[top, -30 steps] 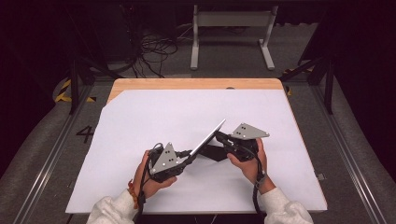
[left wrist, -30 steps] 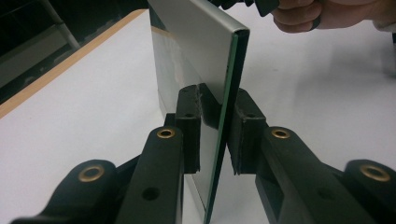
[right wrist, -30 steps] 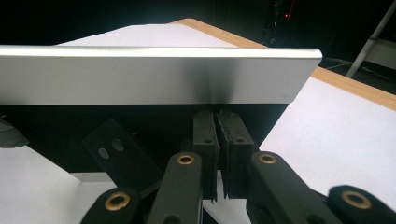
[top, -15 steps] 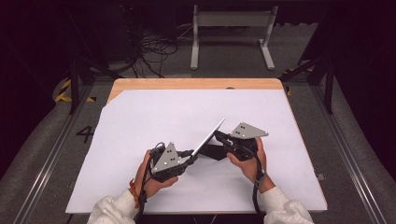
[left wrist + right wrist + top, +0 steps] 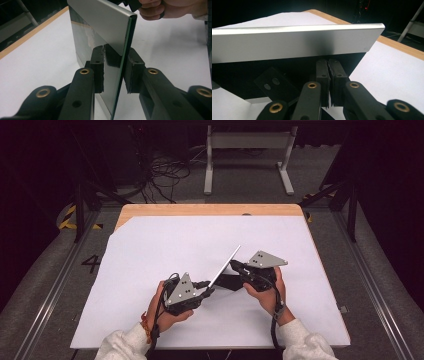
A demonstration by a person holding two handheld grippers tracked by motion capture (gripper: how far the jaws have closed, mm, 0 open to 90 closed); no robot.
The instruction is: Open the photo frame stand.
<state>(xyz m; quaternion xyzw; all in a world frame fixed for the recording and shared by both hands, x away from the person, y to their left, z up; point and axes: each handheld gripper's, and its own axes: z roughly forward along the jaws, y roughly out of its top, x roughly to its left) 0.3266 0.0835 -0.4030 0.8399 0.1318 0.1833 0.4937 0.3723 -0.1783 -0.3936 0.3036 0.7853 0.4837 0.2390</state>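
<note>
Tablet (image 5: 224,266), thin and silver-backed, stands on edge between your two grippers above the white sheet (image 5: 150,250) that covers the desk (image 5: 200,210). In the high view it shows as a slim pale line slanting up from your left gripper (image 5: 206,290) toward your right gripper (image 5: 235,266).

Your left jaws straddle the tablet's near end. In the left gripper view the dark glass face (image 5: 110,82) sits in the gap, with one pad (image 5: 98,72) on the glass side and the other pad (image 5: 133,72) on the silver side. The jaws have just been opening a little. There is a thin gap at the right-hand pad, and the left-hand pad looks just clear of the glass, though its reflection makes that hard to judge. So take this grip as loose, with the tablet between the jaws rather than pinched.

Your right jaws are nearly together. In the right gripper view the two pads (image 5: 323,72) meet under the tablet's silver back (image 5: 292,42), which runs across just above them. They seem to clamp a thin dark part below that silver band; I cannot tell exactly which part of the tablet it is. Your right hand (image 5: 267,292) wraps that gripper from below, and your left hand (image 5: 167,312) wraps the other.
</note>
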